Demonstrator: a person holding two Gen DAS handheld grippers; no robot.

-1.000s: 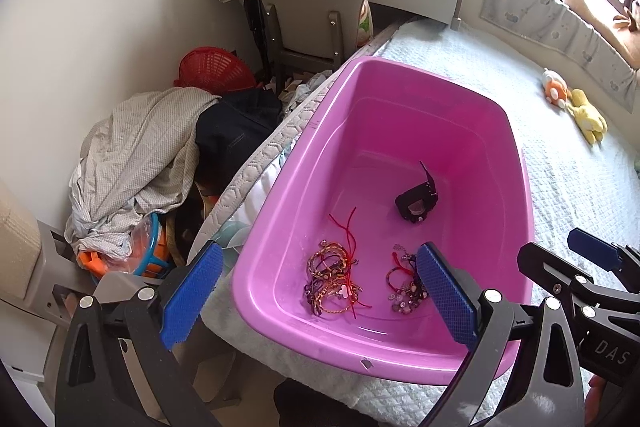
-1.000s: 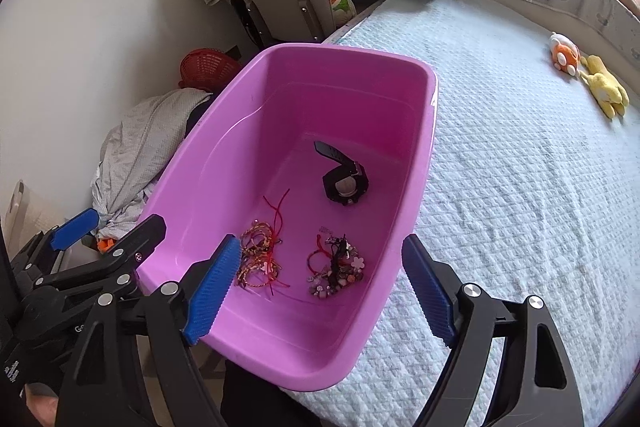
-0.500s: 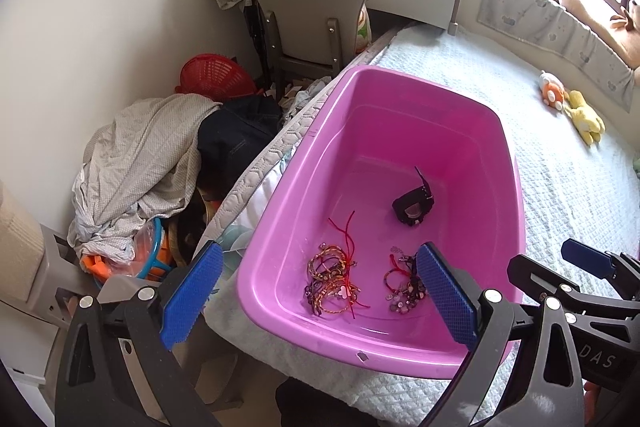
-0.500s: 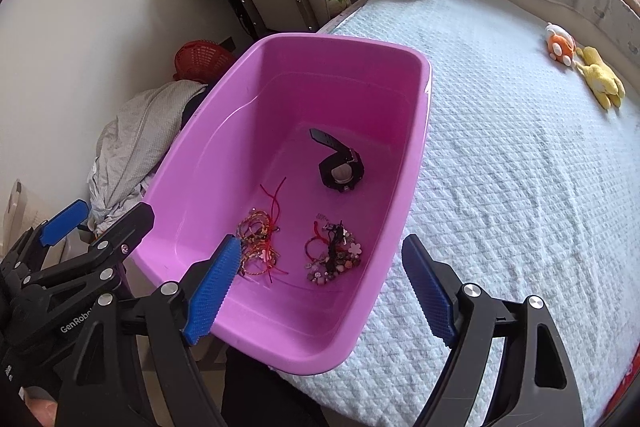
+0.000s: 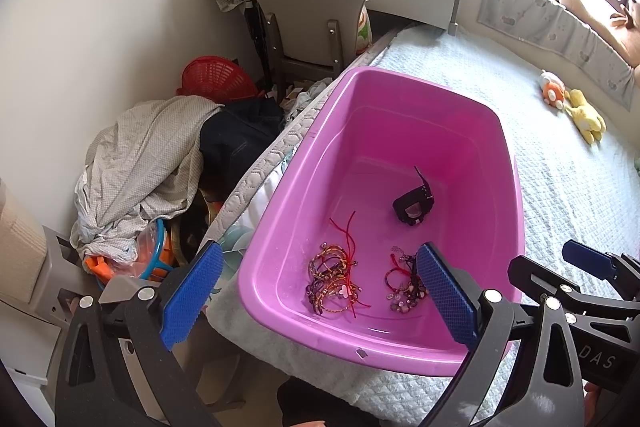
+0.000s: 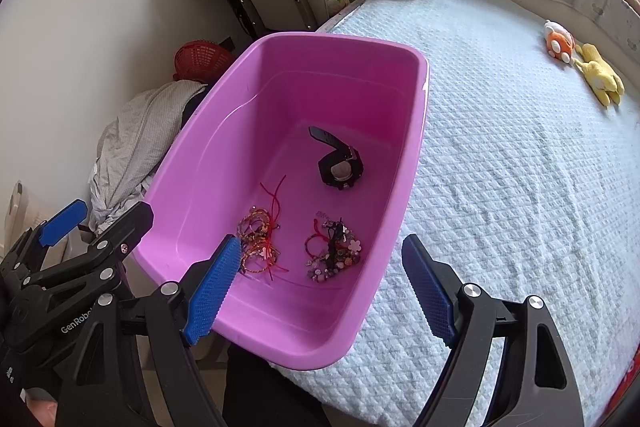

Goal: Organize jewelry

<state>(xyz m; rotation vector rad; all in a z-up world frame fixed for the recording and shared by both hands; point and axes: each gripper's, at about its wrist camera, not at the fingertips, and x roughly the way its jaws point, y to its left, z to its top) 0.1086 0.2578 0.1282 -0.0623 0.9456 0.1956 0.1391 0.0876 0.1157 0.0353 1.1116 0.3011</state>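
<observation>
Hovering above the near end of a pink plastic tub (image 6: pixel 416 115) on a quilted bed (image 6: pixel 520 167), the right gripper (image 6: pixel 320 287) and left gripper (image 5: pixel 316 291) both have their blue pads spread wide and hold nothing. On the tub's floor lie a tangle of red-corded bracelets (image 6: pixel 260 243), a beaded bracelet cluster (image 6: pixel 334 251) just beside it, and a black watch (image 6: pixel 340 167) farther back. Closing on one tangle could snag its neighbour's loose cords, and pressing the rim might tip the tub, which overhangs the mattress edge.
</observation>
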